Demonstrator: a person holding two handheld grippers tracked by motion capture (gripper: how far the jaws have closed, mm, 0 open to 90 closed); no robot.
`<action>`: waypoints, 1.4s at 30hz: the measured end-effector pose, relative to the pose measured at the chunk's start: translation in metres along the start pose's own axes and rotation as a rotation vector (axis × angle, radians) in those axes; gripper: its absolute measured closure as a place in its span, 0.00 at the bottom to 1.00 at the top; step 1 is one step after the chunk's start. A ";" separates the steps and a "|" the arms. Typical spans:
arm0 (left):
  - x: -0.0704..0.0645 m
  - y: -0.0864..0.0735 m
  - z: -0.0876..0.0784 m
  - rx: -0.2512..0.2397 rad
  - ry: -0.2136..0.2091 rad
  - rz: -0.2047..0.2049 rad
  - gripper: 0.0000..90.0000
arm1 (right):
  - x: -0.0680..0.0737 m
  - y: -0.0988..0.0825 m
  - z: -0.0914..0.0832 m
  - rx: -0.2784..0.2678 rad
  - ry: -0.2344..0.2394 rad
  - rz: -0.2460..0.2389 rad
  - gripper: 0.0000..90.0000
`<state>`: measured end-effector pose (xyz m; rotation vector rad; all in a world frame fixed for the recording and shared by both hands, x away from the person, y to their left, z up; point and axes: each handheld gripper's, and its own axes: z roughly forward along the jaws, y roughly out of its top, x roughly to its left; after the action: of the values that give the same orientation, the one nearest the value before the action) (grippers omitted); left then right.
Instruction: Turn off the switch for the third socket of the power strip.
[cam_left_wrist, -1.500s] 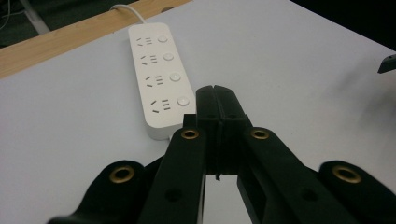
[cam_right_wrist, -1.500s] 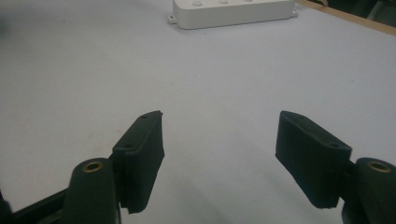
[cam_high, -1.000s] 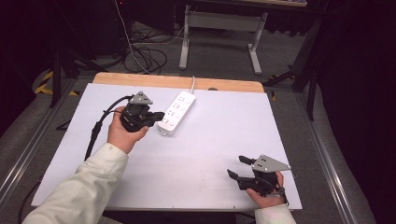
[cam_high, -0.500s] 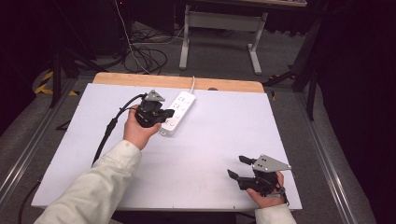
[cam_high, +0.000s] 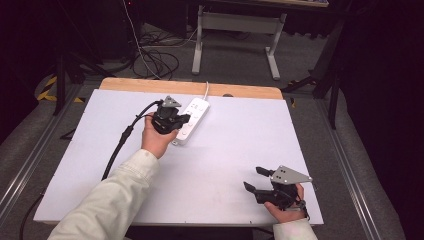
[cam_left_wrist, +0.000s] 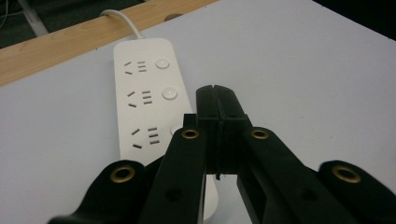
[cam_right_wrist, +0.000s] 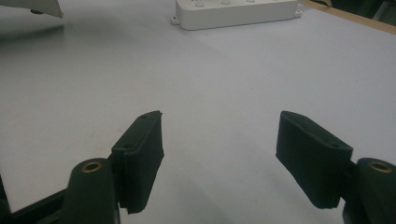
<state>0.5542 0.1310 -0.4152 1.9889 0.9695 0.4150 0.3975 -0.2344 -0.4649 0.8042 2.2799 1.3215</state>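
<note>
One power strip (cam_high: 192, 120), cord end seemingly rearward.

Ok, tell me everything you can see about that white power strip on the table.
The power strip is a long white block with rounded corners, plastic by its look. It lies flat near the table's far wooden edge. Three socket groups show, each beside a round button; nothing is plugged in. A white cord leaves its far end over the edge. The left gripper, jaws shut together, hangs over its near end, partly covering the nearest button; contact cannot be told.

1 power strip (cam_high: 190, 120) w/ 3 outlets & 3 buttons, 2 claws, 1 table (cam_high: 240, 150).
</note>
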 end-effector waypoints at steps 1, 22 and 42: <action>0.001 0.000 0.002 0.001 0.008 0.007 1.00 | 0.000 0.000 0.000 0.002 -0.002 -0.001 0.36; 0.011 -0.013 0.040 0.037 0.053 -0.008 1.00 | -0.001 -0.001 0.000 0.000 0.009 0.002 0.36; 0.009 -0.019 0.057 0.057 0.086 -0.030 1.00 | -0.002 -0.001 0.000 -0.004 0.017 0.004 0.36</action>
<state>0.5850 0.1123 -0.4641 2.0187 1.0743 0.4637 0.3985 -0.2362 -0.4655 0.7995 2.2885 1.3394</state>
